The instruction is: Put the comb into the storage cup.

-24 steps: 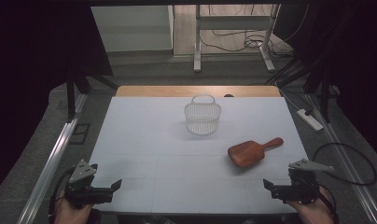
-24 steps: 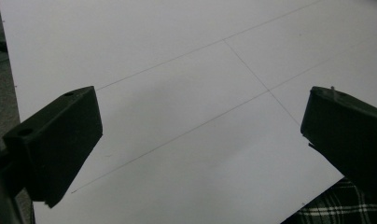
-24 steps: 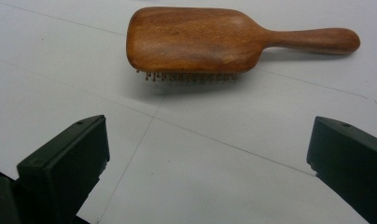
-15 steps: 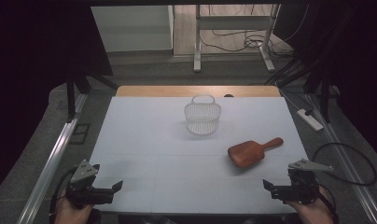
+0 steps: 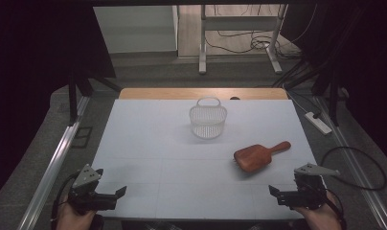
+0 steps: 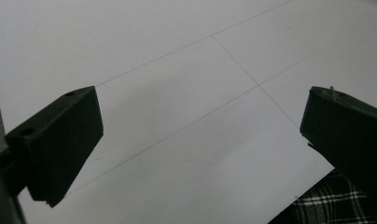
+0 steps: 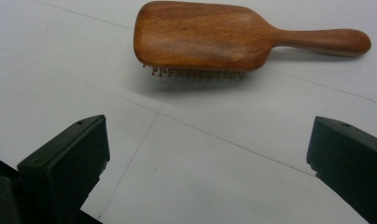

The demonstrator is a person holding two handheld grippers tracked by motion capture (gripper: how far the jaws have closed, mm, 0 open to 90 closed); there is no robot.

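Moved: left gripper [image 5: 116,193] has edged slightly right – jaws apart, empty.
Right gripper [image 5: 276,191]: jaws apart, empty.
Hairbrush [image 5: 261,155]: likely stiff, light wood – grip the handle.

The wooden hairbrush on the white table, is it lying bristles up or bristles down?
Bristles down. The brown wooden paddle hairbrush shows its smooth back upward, and its bristles poke out beneath the near edge toward the white table.
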